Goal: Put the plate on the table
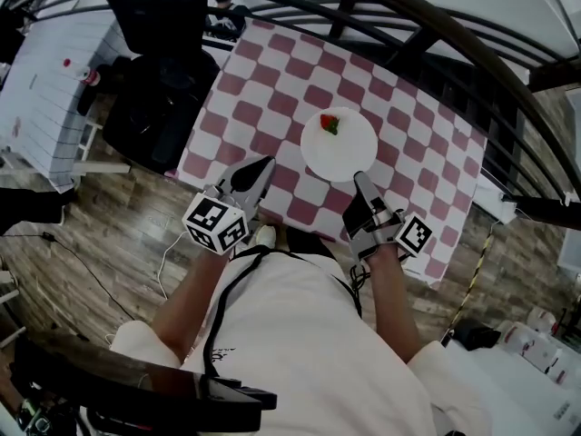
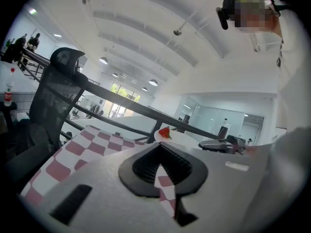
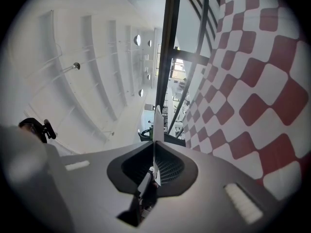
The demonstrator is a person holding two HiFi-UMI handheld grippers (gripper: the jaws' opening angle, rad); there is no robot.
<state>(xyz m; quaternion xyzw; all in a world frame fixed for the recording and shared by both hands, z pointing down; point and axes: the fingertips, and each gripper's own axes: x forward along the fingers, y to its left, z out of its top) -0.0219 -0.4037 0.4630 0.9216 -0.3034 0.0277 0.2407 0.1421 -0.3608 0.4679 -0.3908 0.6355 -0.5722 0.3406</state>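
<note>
Over at the far left of the head view, a black mesh office chair (image 1: 150, 116) stands against the table's left edge, its seat lost in shadow. Next to it, the grey left gripper (image 1: 265, 163) points over the near part of the pink-and-white checked tablecloth (image 1: 272, 89). Its own view shows its jaws pressed together at the tips with nothing between them (image 2: 159, 152). Further right, the round white plate (image 1: 349, 148) lies over the cloth near the middle of the table and carries a small red strawberry (image 1: 329, 123). Whether it rests flat or is slightly raised cannot be told. The grey right gripper (image 1: 360, 178) pinches its near rim. In that gripper's view the plate is only a thin white sliver seen edge-on (image 3: 158, 125) between the jaws (image 3: 155, 152). The person's white-clad body (image 1: 290, 334) hides the table's near edge. Brown wood-plank flooring (image 1: 100, 262) surrounds the table, a black metal railing (image 2: 121, 106) runs behind it, and the bright hall has a white arched ceiling (image 2: 146, 28).
</note>
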